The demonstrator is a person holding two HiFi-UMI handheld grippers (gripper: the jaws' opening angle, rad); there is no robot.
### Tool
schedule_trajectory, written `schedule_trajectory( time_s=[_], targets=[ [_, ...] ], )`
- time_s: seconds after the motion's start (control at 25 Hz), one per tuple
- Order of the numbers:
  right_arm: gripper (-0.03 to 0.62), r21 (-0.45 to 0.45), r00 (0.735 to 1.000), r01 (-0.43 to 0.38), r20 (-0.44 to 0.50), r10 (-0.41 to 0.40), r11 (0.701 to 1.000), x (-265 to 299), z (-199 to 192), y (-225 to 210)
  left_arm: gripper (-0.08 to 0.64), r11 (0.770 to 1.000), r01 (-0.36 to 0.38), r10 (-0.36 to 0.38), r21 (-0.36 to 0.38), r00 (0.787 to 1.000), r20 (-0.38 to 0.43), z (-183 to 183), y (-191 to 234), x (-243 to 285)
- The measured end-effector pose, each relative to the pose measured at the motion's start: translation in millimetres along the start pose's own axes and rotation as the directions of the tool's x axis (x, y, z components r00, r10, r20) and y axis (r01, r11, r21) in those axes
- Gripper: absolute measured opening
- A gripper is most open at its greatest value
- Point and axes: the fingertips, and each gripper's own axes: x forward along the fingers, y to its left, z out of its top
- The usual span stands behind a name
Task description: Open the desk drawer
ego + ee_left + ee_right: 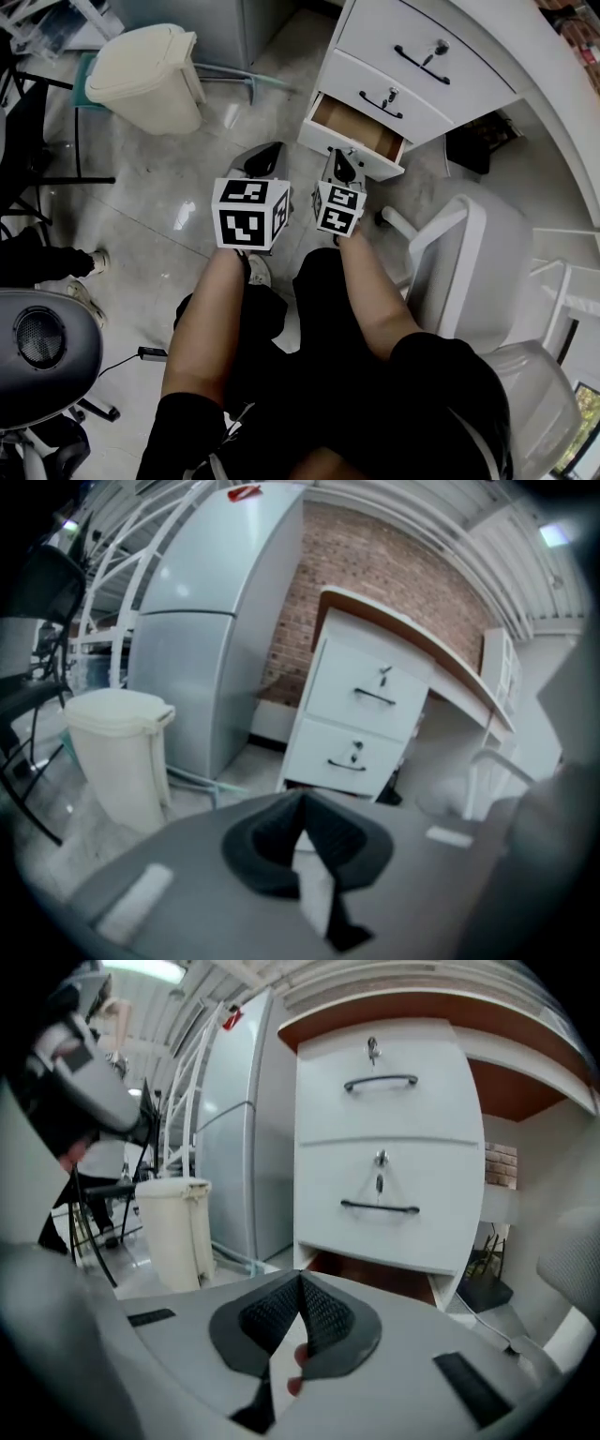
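Note:
The white desk has three stacked drawers. The lowest drawer stands pulled out, its brown inside showing below the middle drawer. My right gripper is right against the middle of that drawer's front, its jaws shut tip to tip. Nothing shows between the pads, and the gripper body hides the drawer's handle. My left gripper hangs over the floor to the left of the drawer, also shut and holding nothing.
A cream lidded bin stands on the tiled floor to the left, beside a grey refrigerator. A white chair is close on the right of the person's legs. Dark chair frames and a round grey device line the left edge.

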Motion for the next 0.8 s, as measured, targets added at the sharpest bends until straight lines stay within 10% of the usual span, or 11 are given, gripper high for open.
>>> schedule_trajectory(
  time_s=[0.24,0.36,0.8],
  targets=[
    [-0.002,0.102,0.986,-0.06,0.161,0.042,0.993,-45,108,9,-0.002,0.997,0.044,-0.04,-0.067,0.997,0.064,36,-8,-4],
    [-0.002,0.122,0.985,-0.065,0.17,0.044,0.99,-76,175,5,-0.002,0.999,0.027,-0.028,0.027,0.999,0.043,78,-32,-23],
    [-0.002,0.095,0.975,-0.038,0.222,0.016,0.995,-249,480,-33,-0.002,0.992,0.116,-0.12,0.055,0.99,0.07,343,-156,-156]
  ],
)
